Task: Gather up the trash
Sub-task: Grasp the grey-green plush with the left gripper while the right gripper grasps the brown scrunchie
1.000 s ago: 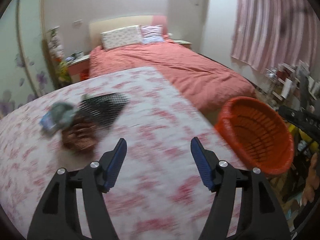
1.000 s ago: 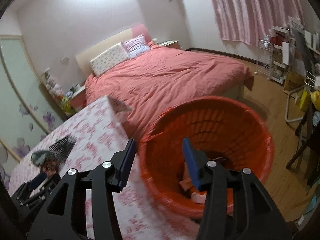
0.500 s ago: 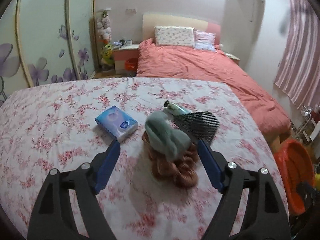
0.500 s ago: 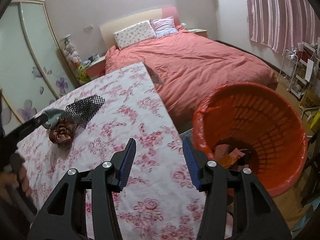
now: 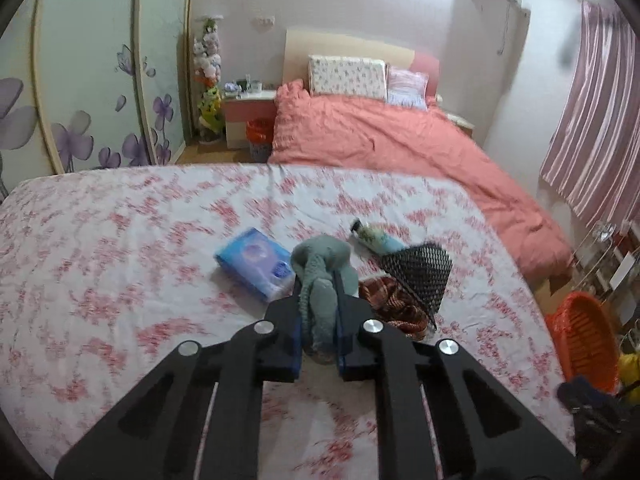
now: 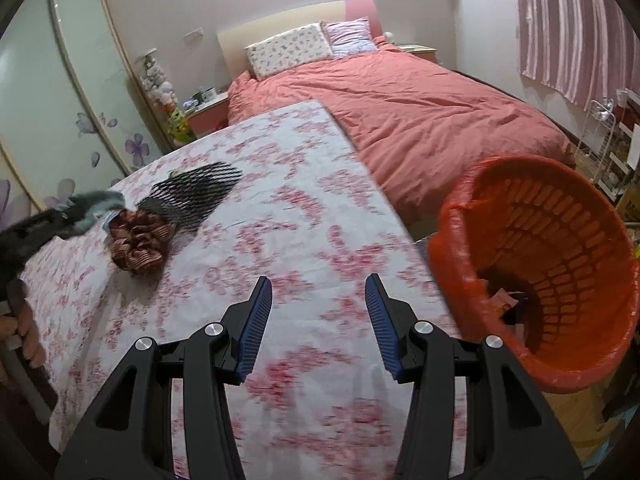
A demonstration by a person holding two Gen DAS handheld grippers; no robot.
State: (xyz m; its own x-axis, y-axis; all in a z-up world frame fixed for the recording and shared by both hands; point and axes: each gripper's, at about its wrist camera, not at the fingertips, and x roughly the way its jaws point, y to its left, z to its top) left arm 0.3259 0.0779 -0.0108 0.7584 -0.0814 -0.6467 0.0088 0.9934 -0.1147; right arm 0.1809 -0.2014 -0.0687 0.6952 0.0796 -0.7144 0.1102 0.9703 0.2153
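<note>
On the left side of the flowered table (image 5: 120, 248) lies a blue tissue pack (image 5: 254, 262), flat and untouched. Just right of it, the left gripper (image 5: 319, 300) is pressed together on a grey-green cloth (image 5: 320, 264), and the pads pinch its lower part while the top bulges out above them. To the right of the cloth lie a brown crumpled rag (image 5: 394, 304), a black net (image 5: 420, 268) that touches it, and a small tube (image 5: 374, 236) a little farther away.

The right gripper (image 6: 318, 320) is spread over bare table and holds nothing. At the far right, the orange basket (image 6: 552, 264) stands beyond the table edge, lower than the top, and some scraps already lie inside.

I judge the task is partly done: the cloth is gripped but not yet carried, and four things are left. The table between the pile and its right edge is free, so the way to the basket looks open. The bed (image 6: 420, 104) stands close behind.
</note>
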